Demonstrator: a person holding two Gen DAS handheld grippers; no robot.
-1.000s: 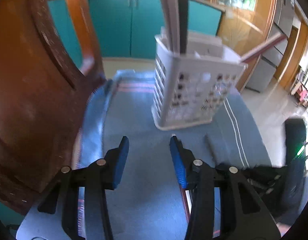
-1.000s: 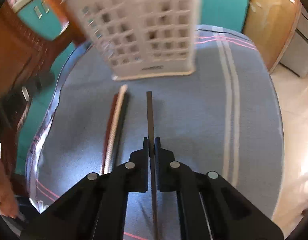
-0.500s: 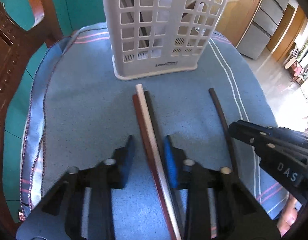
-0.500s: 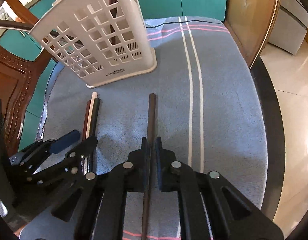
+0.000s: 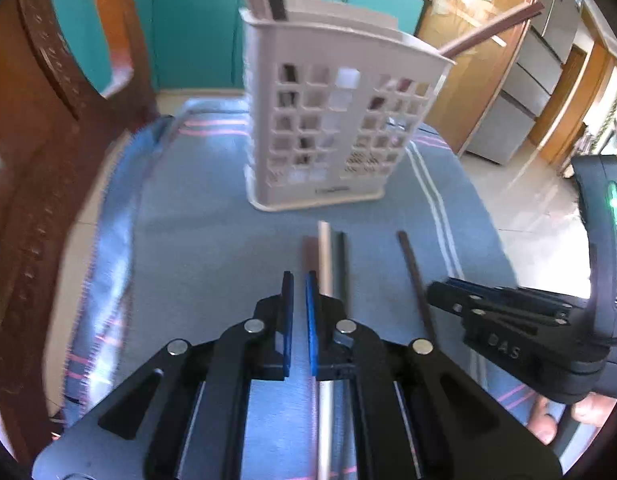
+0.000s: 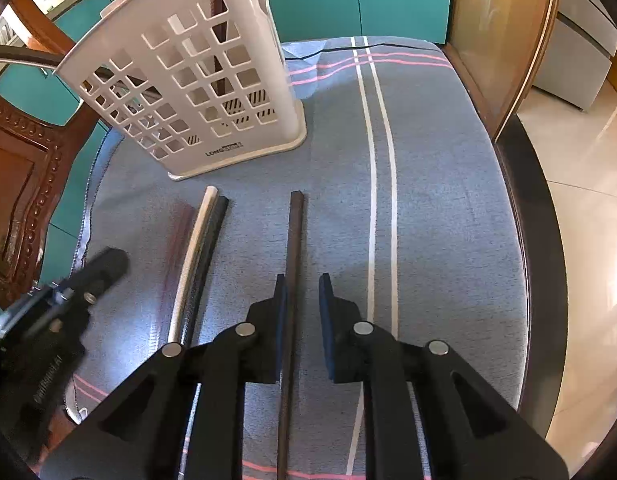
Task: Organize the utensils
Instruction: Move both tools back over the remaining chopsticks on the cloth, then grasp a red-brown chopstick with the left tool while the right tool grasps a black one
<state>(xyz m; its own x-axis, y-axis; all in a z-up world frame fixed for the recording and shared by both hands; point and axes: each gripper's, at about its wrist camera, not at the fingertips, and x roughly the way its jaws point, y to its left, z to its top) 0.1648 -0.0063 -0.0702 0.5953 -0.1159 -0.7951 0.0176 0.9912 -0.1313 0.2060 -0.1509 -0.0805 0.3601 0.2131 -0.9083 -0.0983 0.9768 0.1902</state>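
A white lattice utensil holder (image 5: pixel 332 128) (image 6: pixel 196 92) stands on the blue cloth and holds several sticks. A reddish, a white (image 5: pixel 324 256) (image 6: pixel 196 240) and a black chopstick (image 6: pixel 210 248) lie side by side before it. A dark chopstick (image 6: pixel 292 248) (image 5: pixel 414 276) lies apart to their right. My left gripper (image 5: pixel 299 300) is nearly shut with a narrow gap and holds nothing, just left of the white chopstick. My right gripper (image 6: pixel 302 300) is open, with the dark chopstick lying between its fingers near the left one.
A carved wooden chair back (image 5: pixel 36 128) rises at the left edge of the cloth. Teal cabinets (image 5: pixel 188 28) stand behind. A wooden panel (image 6: pixel 504 40) and the dark table rim (image 6: pixel 544 216) border the right side, with tiled floor beyond.
My right gripper has opened and let go of the dark chopstick, which now lies on the cloth. My left gripper has narrowed and shifted left off the grouped chopsticks.
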